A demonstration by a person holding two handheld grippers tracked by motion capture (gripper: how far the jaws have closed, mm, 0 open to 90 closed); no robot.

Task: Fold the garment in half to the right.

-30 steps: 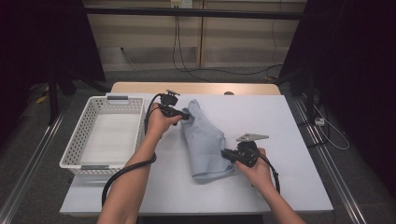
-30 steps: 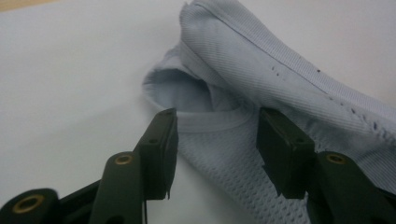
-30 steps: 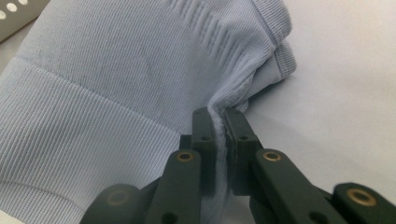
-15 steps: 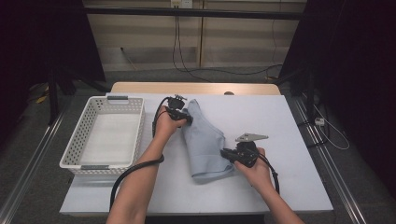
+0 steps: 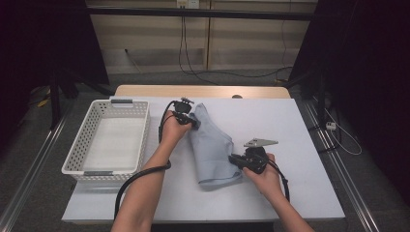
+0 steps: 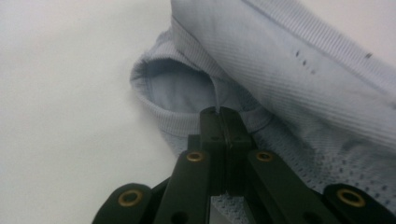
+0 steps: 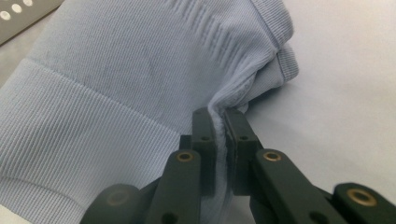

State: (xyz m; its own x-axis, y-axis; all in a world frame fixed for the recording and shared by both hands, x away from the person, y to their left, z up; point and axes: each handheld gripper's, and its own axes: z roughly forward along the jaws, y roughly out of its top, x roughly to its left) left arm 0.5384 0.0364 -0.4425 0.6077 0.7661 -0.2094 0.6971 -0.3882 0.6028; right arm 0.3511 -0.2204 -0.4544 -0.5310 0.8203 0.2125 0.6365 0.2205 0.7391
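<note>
A white table (image 5: 300, 125) stood in a dim room, with a bare wooden strip along its far edge and slatted wall panels and hanging cables behind. Nearest the front edge, right of centre, the right hand (image 5: 265, 175) held the right gripper (image 5: 233, 159), a grey three-cornered plate on top of it. In the right gripper view its two black jaws were closed together on a raised fold at the edge of a pale blue garment (image 7: 116, 79), the cloth pinched between them. The garment (image 5: 212, 150), ribbed in places and finely perforated in others, lay folded on the middle of the table, running from that grip back and leftward. At its far end the left hand (image 5: 171, 133) held the left gripper (image 5: 196, 123), whose cable looped down beside the forearm toward the front edge. In the left gripper view (image 6: 218, 112) the jaws were pressed shut on a thin fold of the same cloth beside a rolled ribbed hem. A white perforated basket (image 5: 80, 154) sat along the left edge of the table, close beside the left forearm, apart from the garment.
</note>
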